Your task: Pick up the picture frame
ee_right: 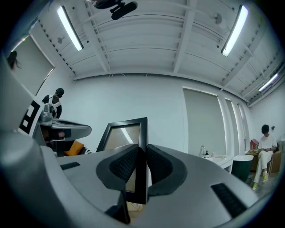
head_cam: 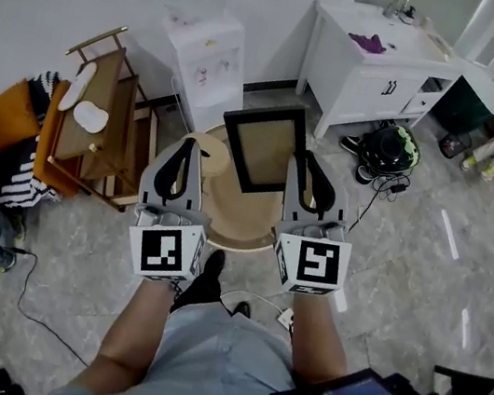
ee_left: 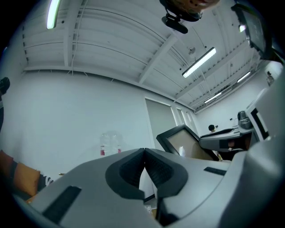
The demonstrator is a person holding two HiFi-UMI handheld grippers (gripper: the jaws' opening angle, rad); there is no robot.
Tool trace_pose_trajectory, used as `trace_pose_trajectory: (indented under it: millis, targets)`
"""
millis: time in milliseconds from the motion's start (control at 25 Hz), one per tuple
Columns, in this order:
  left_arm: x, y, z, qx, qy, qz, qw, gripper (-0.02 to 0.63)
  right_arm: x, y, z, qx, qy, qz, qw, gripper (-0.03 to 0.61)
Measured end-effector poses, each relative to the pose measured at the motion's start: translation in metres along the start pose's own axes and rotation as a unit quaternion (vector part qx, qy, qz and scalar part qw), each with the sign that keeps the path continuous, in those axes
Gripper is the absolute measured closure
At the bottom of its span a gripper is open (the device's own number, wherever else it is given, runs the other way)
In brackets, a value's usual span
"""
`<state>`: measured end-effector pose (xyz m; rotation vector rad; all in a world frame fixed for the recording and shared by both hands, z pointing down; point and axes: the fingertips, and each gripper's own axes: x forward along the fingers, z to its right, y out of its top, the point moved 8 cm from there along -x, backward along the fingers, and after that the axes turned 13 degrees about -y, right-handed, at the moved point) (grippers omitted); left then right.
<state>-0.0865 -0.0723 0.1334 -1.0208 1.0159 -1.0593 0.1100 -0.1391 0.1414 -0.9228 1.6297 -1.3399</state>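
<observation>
The picture frame is black with a beige panel, and it hangs above a round wooden table. My right gripper is shut on the frame's right edge. In the right gripper view the black edge of the frame stands upright, pinched between the pads of the right gripper. My left gripper is just left of the frame, apart from it. Its jaws are closed together with nothing between them, as the left gripper view shows. In that view the frame appears to the right.
A white water dispenser stands at the back wall and a white vanity cabinet at the back right. A wooden rack sits left of the table. A helmet and cables lie on the floor to the right.
</observation>
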Motion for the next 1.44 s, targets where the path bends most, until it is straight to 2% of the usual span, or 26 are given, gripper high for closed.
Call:
trace_pose_trajectory:
  millis: [280,600,1440]
  targets:
    - [-0.009,0.013,0.003,0.01,0.002,0.017,0.9998,0.603,-0.011,0.005,-0.003,-0.009,0.008,0.01,1.0,0.499]
    - [-0.008,0.019,-0.002,0.009,-0.004,0.025,0.9996,0.603,-0.008,0.008,-0.002,0.001,-0.003,0.007,1.0,0.499]
    - [-0.001,0.011,-0.004,0.011,-0.009,0.013,0.9998,0.603,0.0,0.003,-0.004,0.007,-0.003,0.009,1.0,0.499]
